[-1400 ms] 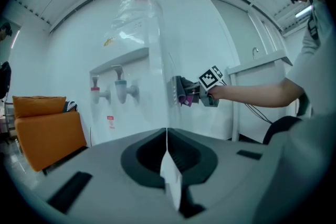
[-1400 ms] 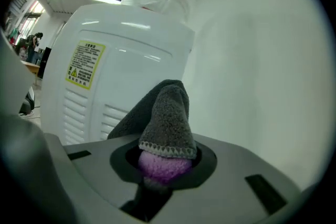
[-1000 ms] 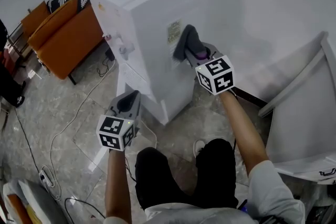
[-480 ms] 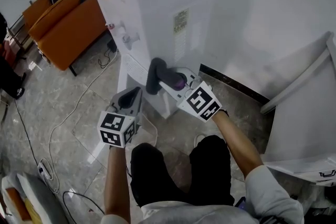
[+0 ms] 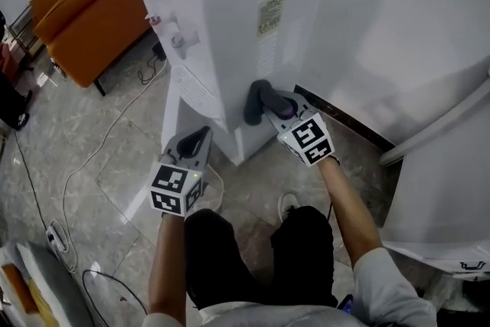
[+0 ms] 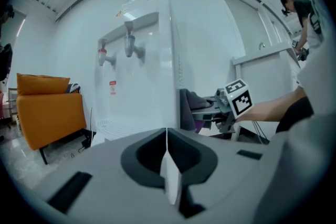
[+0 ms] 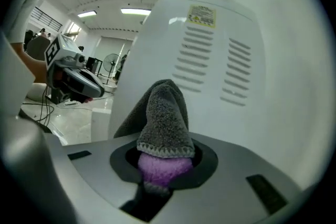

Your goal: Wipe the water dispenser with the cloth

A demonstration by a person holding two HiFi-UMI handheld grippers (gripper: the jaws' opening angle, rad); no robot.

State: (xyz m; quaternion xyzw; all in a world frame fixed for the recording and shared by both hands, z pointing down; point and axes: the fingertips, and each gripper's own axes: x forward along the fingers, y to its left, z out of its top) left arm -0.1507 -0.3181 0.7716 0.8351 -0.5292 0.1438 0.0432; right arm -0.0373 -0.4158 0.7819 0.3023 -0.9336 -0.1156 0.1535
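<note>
- The water dispenser point(image 5: 222, 34) is a white cabinet standing on the tiled floor point(image 5: 92, 126). It has two taps point(image 5: 174, 31) on its front, and a label point(image 5: 269, 14) and vent slots on its side panel.
- The right gripper point(image 5: 269, 105) is clamped on the cloth point(image 5: 256, 97), a grey piece folded over a purple side, which bulges out from between the jaws.
- The cloth sits low on the side panel, below the vent slots and near the bottom edge. It looks pressed against the panel, though the exact contact is hard to make out.
- The left gripper point(image 5: 193, 143) has its jaws closed together with nothing between them. It hangs just off the lower front corner of the dispenser, apart from it.
- An orange seat point(image 5: 84, 19) stands on the floor out in front of the dispenser, and a white cable point(image 5: 99, 165) trails across the floor beside it.
</note>
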